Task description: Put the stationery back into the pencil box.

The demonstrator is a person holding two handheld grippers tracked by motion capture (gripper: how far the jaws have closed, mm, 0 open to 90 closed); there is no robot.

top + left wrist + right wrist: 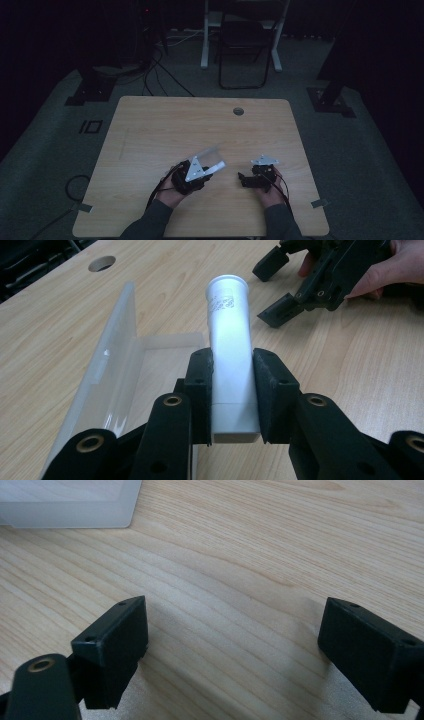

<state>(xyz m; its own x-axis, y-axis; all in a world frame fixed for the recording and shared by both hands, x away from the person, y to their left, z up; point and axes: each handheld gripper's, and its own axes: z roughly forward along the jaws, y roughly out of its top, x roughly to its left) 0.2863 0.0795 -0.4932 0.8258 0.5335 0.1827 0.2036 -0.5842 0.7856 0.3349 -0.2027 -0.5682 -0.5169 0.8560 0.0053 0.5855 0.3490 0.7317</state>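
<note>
L gripper [232,390] has its two black jaws clamped on a white plastic tube w/ a flared open rim [229,340]; the pads press its sides near the lower, flat-ended part, and most of the tube's length sticks out fwd past the jaw tips, rim end farthest from the cam, printed label just below the rim. Tube sits roughly centred betw. the pads, tilted slightly, and appears held above the light wood-grain table [350,365] rather than lying on it, tho contact at the far end can't be told. Just beside the tube, on its left in the L gripper view, lies a translucent frosted plastic box w/ its hinged lid standing open [125,360]; the box tray sits on the table under and beside the L jaw. In the high view the L gripper [200,172] is near the table's front-centre, white tube [216,167] pointing toward the R side, open box [207,154] touching or just behind it. R gripper [242,179] rests near the table front, apart from the tube w/ a gap of bare wood betw.; its jaws stand wide apart w/ nothing betw. them. R gripper view [235,650] shows bare wood betw. its pads and a corner of the frosted box [70,502] at the top left. A round cable hole [238,111] sits toward the table's far edge.
</note>
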